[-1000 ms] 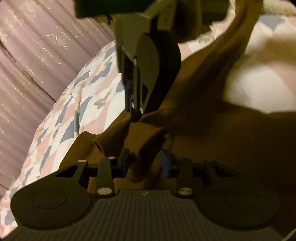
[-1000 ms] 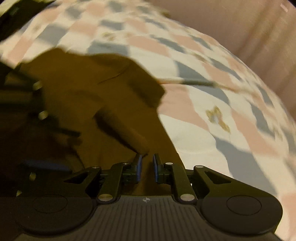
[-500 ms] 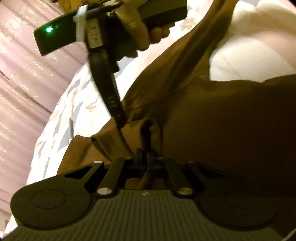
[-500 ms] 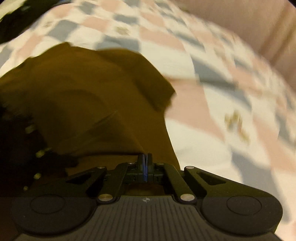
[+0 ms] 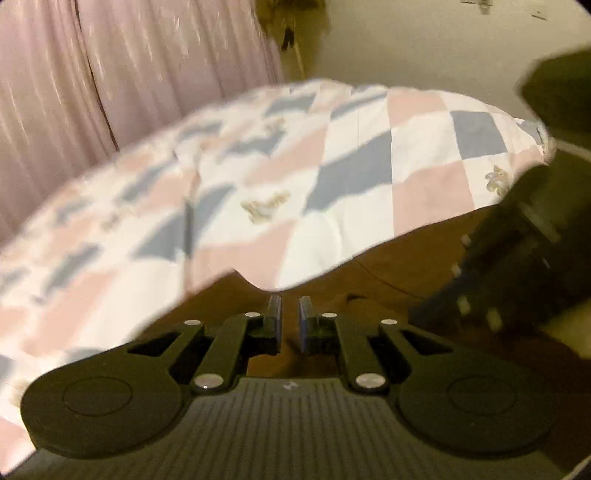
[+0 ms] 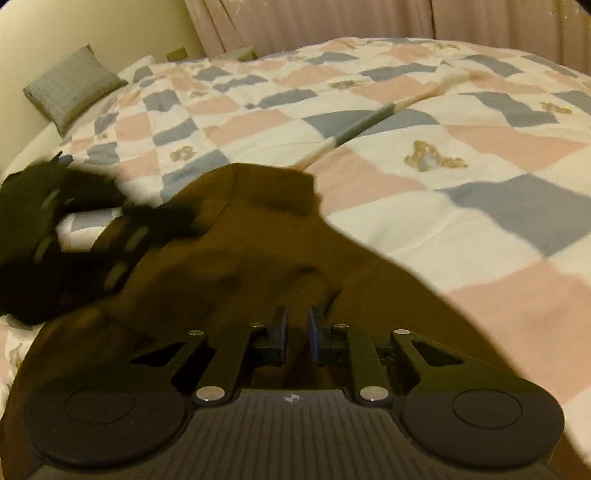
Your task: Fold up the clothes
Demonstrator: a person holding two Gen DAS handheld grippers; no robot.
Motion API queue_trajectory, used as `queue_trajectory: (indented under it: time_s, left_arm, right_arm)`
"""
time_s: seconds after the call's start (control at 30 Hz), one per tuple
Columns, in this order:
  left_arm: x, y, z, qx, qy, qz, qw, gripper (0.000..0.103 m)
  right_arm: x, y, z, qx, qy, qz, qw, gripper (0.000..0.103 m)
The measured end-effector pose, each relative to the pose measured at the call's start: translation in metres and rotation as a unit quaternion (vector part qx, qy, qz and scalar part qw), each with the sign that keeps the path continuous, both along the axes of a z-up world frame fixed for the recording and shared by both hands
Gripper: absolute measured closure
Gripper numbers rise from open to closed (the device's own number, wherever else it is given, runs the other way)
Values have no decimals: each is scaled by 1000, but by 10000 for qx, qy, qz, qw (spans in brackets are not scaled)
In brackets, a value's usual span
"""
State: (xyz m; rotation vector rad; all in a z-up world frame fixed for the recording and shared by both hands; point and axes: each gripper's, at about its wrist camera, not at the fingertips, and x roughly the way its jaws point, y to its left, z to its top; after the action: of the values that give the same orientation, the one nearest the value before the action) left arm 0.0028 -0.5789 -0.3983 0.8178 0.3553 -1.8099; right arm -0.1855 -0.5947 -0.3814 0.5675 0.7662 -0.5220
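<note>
In the left wrist view, the left gripper (image 5: 289, 317) hangs with its blue-padded fingers slightly parted and nothing between them, just above the dark brown cloth garment (image 5: 388, 269), which lies on a pink, grey and white diamond-patterned quilt (image 5: 332, 177); the blurred right gripper (image 5: 517, 258) sits at the right edge. In the right wrist view, the right gripper (image 6: 297, 332) is likewise slightly spread and empty over the brown garment (image 6: 258, 229), with the blurred left gripper (image 6: 74, 236) at left and a grey cushion (image 6: 72, 86) beyond.

Your garment (image 6: 266, 236) lay on the quilt (image 6: 461, 206), with the right gripper (image 6: 297, 334) over its near part and the left gripper (image 6: 55, 229) at its left edge. A cushion (image 6: 72, 86) sat far left, the curtain (image 6: 369, 18) behind the bed.
</note>
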Motion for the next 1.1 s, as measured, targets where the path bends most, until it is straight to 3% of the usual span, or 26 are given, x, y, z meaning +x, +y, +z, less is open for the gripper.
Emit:
queue_trajectory:
  time_s: [0.1, 0.17, 0.27, 0.37, 0.5, 0.57, 0.6, 0.67, 0.73, 0.77, 0.87, 0.93, 0.97, 1.1]
  left_arm:
    - [-3, 0, -38, 608, 112, 345, 9975, 93]
    - [2, 9, -33, 508, 347, 572, 9965, 94]
    - [6, 19, -10, 306, 780, 815, 9931, 94]
    - [-7, 32, -1, 280, 556, 919, 9938, 92]
    - [-26, 49, 9, 290, 125, 1052, 9939, 91]
    - [-32, 61, 15, 311, 28, 1168, 9927, 91]
    - [-31, 70, 21, 345, 138, 1291, 9909, 91]
    - [-32, 90, 31, 517, 391, 1476, 9869, 91]
    - [-37, 107, 37, 787, 583, 1592, 9824, 90]
    - [-41, 113, 39, 926, 672, 1642, 9798, 89]
    - [-57, 124, 44, 1205, 947, 1709, 9733, 86]
    - [-71, 124, 47, 1330, 1077, 1714, 9702, 81]
    - [-77, 123, 48, 1363, 1160, 1705, 9690, 81]
    - [-101, 118, 53, 1441, 1339, 1619, 9670, 81]
  right_arm:
    - [7, 16, -14, 52, 113, -71, 9999, 84]
    - [8, 20, -27, 122, 304, -238, 9992, 84]
    - [1, 26, -27, 101, 152, -611, 9980, 82]
    - [-10, 34, -20, -13, -324, -849, 9959, 80]
    - [-11, 33, -32, 262, -35, -1072, 9939, 78]
    - [-31, 37, -18, 417, -361, -1489, 9873, 76]
    - [-50, 43, -8, 389, -561, -1808, 9811, 70]
    - [-96, 57, 13, 310, -907, -2558, 9620, 58]
    - [-159, 72, 26, 333, -996, -3514, 9303, 56]
    - [-192, 79, 30, 352, -1008, -3993, 9106, 56]
    - [-299, 105, 33, 374, -965, -5444, 8324, 54]
    - [-355, 124, 33, 290, -1014, -6138, 7824, 53]
    - [-377, 131, 33, 184, -1017, -6361, 7647, 53]
    - [-421, 143, 33, -270, -1028, -6714, 7335, 48]
